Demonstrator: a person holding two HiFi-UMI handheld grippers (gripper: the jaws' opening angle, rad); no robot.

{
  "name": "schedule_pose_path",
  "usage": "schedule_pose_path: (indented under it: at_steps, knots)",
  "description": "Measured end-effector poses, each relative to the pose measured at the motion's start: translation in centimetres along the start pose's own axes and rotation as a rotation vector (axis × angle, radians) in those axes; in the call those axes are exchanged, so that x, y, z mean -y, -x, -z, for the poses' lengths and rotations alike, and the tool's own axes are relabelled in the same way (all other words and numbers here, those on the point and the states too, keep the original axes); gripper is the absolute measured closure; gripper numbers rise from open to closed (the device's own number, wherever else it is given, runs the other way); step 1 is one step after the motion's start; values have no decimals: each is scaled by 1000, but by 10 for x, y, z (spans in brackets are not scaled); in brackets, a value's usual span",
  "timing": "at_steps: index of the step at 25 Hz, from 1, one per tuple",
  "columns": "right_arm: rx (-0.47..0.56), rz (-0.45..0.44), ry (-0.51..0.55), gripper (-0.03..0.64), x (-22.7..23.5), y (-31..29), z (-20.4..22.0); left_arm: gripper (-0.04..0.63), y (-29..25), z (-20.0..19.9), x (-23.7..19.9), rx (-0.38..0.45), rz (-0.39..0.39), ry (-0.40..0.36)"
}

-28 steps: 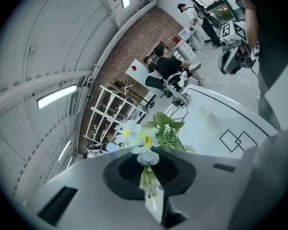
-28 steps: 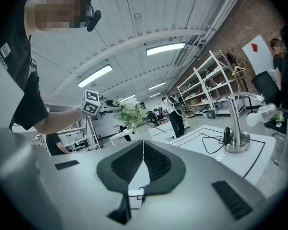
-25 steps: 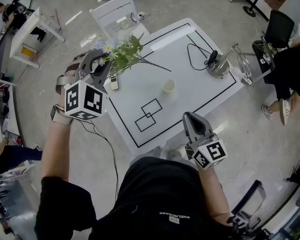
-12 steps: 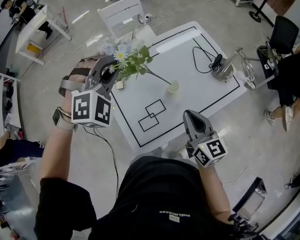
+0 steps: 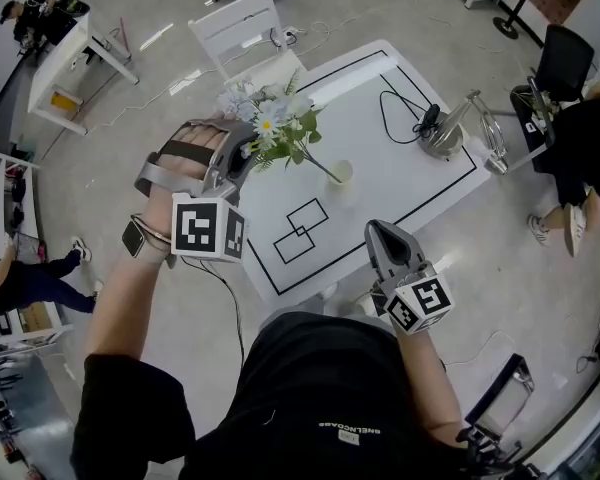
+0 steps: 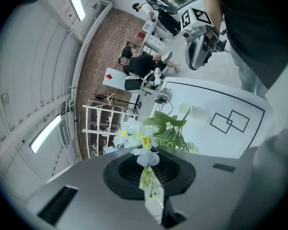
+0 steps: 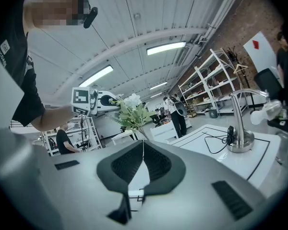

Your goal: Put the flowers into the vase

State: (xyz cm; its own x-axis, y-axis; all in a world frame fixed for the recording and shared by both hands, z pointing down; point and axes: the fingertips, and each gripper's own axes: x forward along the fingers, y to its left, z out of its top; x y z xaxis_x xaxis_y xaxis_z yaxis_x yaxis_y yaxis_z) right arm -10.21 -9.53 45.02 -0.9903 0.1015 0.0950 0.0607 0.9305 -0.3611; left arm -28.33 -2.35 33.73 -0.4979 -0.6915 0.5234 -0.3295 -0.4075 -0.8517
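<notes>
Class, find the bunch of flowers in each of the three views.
Head view: flowers, upper middle.
Left gripper view: flowers, dead centre, in the jaws.
Right gripper view: flowers, left of centre, above the jaws.
Shared landmark: white table with black lines.

Head view overhead; gripper views low; share flowers (image 5: 275,128), table (image 5: 400,168).

One flower bunch (image 5: 275,128), one vase (image 5: 340,173), two claws (image 5: 244,154) (image 5: 378,232), one table (image 5: 405,183).
</notes>
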Motion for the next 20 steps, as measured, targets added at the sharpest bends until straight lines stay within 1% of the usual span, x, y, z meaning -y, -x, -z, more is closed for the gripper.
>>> schedule_pose_path:
  at_steps: [5,11,15,20]
  knots:
    - [0,10,-1,606,0,2,0,566,-5,-16,4,24,0,-43]
    - [0,15,-7,605,5,6,0,565,-15,-42,16,58,24,-80]
    - [0,19,-9,606,6,5,1,565,-18,-55,28,84,49,-85]
    - [1,24,-10,606,7,7,-2,565,-21,-77,41,122,83,-73]
